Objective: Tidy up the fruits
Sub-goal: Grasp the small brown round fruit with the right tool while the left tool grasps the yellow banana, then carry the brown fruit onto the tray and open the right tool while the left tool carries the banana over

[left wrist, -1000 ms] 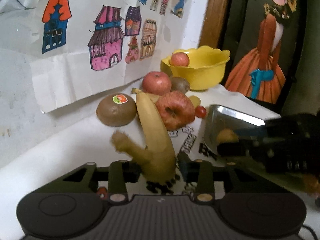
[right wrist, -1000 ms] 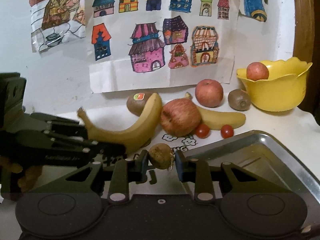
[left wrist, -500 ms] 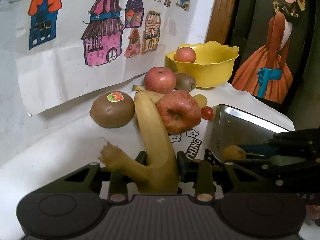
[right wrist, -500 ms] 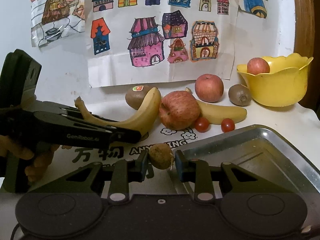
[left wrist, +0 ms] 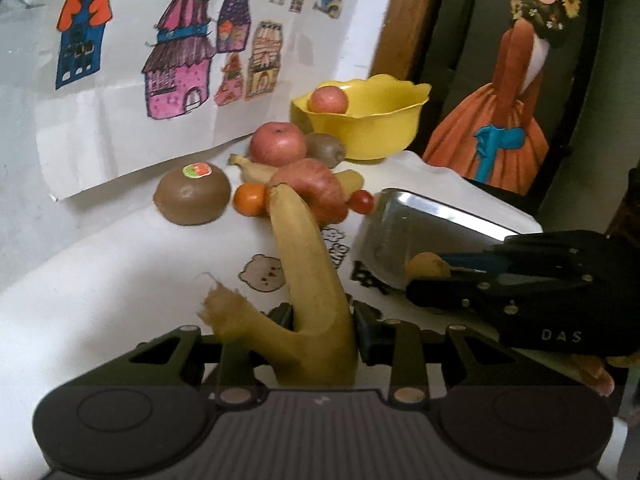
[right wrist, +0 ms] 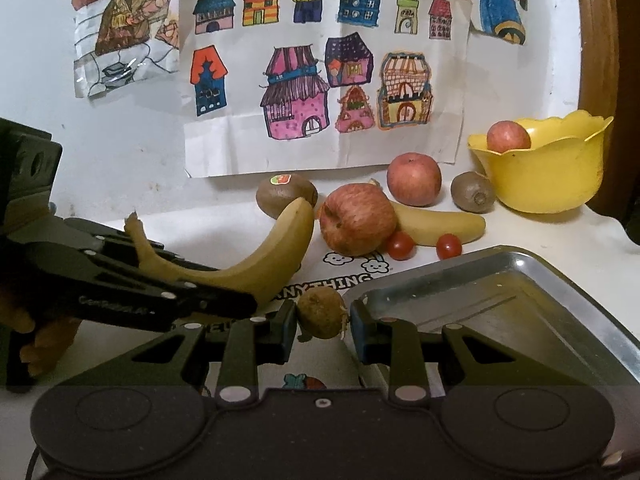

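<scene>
My left gripper [left wrist: 320, 320] is shut on a yellow banana [left wrist: 308, 264] near its stem end, and holds it above the white cloth with its tip toward the fruit pile. In the right wrist view the banana [right wrist: 276, 252] hangs left of the large red apple [right wrist: 358, 220]. My right gripper [right wrist: 323, 320] is shut on a small brown round fruit [right wrist: 322, 312] just left of the metal tray [right wrist: 500, 300]. The left wrist view shows that small brown fruit [left wrist: 424, 266] at the tray's [left wrist: 440, 220] near corner.
By the wall lie a stickered kiwi [right wrist: 284, 196], a second banana [right wrist: 440, 224], another apple [right wrist: 414, 179], a kiwi [right wrist: 472, 192], two cherry tomatoes [right wrist: 401, 245] and a small orange fruit [left wrist: 249, 199]. A yellow bowl [right wrist: 548, 176] at the right holds an apple [right wrist: 508, 136].
My left gripper has lifted the banana and drawn it back from the pile, uncovering the small orange fruit. The right gripper has stayed by the tray edge, holding the brown fruit.
</scene>
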